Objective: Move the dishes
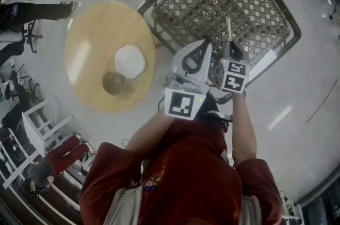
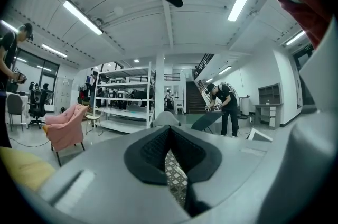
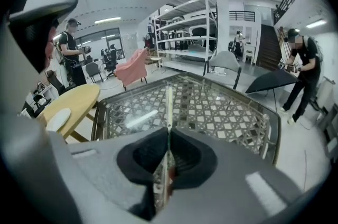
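The person in the red top held both tools out over the glass-topped counter (image 1: 265,1), the one with the woven lattice under its pane. The left gripper (image 1: 205,43) pointed nearly level across the room, and its fingers (image 2: 150,151) were pressed together at the tips with nothing between them. Just beside it, the right gripper (image 1: 229,44) tipped downward toward the glass, and its fingers (image 3: 193,157) were closed on a thin pale stick (image 3: 168,106). The stick ran straight out ahead of them above the lattice, and I could not tell whether its far end touched the pane. The dishes sat well apart from both tools, on the round wooden counter (image 1: 93,33) to the person's left. A white plate (image 1: 130,61) lay near the middle of it, and a brown bowl (image 1: 113,83) stood just beside the plate, on the side nearer the person. A pink chair (image 2: 66,128) and open shelving (image 2: 124,96) stood farther back in the hall.
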Motion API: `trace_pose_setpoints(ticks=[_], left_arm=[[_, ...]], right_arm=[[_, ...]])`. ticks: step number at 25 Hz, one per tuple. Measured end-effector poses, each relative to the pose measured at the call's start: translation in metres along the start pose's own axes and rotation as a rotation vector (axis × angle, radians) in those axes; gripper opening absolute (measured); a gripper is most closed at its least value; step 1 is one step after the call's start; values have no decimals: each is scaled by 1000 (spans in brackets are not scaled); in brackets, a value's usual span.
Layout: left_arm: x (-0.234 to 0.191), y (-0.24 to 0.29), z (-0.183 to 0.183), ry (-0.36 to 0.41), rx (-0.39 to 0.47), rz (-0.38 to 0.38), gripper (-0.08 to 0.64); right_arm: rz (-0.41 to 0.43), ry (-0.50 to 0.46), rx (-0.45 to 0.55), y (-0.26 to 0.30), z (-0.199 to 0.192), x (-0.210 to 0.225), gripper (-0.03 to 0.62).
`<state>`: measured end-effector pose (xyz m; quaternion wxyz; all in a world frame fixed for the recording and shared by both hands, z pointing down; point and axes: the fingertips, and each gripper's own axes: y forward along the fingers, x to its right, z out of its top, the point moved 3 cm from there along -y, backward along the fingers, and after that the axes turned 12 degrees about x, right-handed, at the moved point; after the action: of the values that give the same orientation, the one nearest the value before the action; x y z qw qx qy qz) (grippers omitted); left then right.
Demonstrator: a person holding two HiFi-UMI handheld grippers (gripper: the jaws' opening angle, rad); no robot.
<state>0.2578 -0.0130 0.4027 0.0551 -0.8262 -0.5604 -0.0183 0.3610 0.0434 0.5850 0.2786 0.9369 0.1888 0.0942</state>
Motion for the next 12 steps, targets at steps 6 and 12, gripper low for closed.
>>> trace_pose_setpoints(ticks=[6,12], left_arm=[[0,-4,0,-16,-27,14,6],[1,-2,-6,0,-41,7,6]], right_arm=[[3,-21,-94,7,-29,-2,21],[8,12,-185,19,-62,2,21]])
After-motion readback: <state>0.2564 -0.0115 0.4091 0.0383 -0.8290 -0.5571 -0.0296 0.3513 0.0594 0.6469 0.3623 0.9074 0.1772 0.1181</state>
